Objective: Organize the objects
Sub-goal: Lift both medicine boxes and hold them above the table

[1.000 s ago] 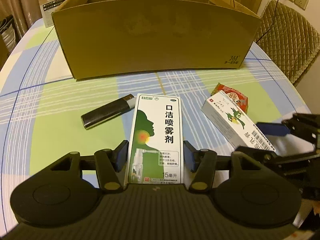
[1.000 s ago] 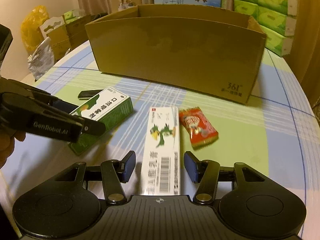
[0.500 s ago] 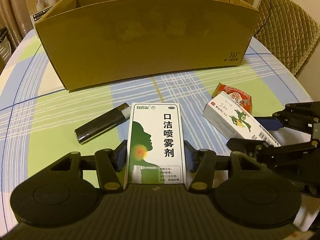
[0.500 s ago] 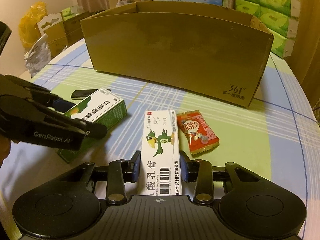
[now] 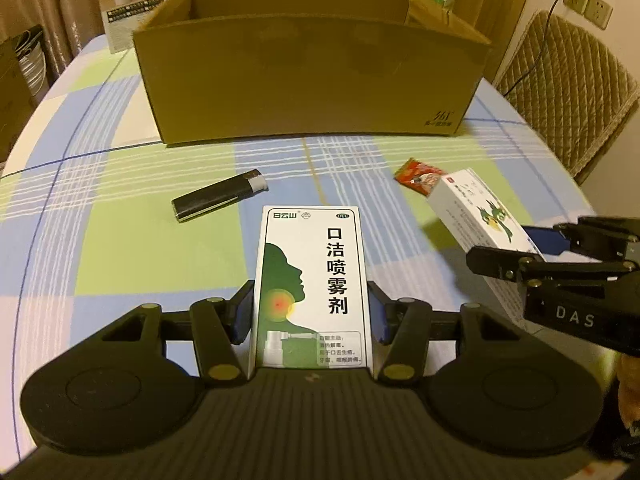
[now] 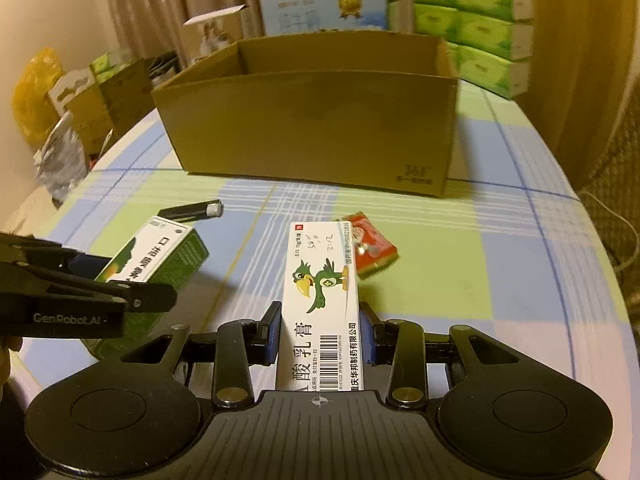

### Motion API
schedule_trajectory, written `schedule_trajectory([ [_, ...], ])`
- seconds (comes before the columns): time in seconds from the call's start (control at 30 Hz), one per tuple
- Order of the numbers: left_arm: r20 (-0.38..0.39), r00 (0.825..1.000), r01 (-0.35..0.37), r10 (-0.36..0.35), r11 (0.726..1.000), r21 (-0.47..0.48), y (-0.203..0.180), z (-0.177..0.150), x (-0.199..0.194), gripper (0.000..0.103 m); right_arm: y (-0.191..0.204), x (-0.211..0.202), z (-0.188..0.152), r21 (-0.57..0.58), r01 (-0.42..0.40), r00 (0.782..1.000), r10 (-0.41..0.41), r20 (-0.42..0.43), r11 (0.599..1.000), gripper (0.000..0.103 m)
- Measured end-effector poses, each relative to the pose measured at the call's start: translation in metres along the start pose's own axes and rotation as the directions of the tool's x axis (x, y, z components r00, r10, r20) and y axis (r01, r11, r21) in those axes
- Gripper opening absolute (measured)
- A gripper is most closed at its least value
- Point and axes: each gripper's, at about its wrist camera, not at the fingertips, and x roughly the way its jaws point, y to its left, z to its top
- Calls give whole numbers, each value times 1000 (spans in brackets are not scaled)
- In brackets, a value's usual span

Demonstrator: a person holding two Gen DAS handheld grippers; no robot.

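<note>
The green-and-white spray box (image 5: 312, 288) sits clamped in the left claw (image 5: 311, 316), raised off the surface (image 5: 120, 248). The right claw (image 6: 320, 336) grips the parrot-printed box (image 6: 320, 300). One lighter (image 5: 218, 201), one red candy (image 6: 370, 250) and one open cardboard box (image 5: 308, 80) remain.

A lived-in home, probably a dining corner. A round worktop under a blue, green and white checked cloth (image 5: 132, 248) stands beside a beige quilted chair (image 5: 568, 92). Beige pleated curtains (image 6: 168, 4) hang behind; a white wall socket with a plugged-in cord (image 5: 592, 2) is nearby. Stacked green tissue packs (image 6: 480, 28), a blue handled carton (image 6: 328, 8) and a yellow plastic bag (image 6: 34, 92) crowd the edges.
</note>
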Motion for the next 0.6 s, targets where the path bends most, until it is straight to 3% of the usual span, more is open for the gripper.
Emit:
schedule_trajectory([
  [0.6, 59, 998, -17, 16, 1000, 15, -22, -14, -76, 51, 24, -66, 3, 4, -5, 997, 4, 81, 1000, 36],
])
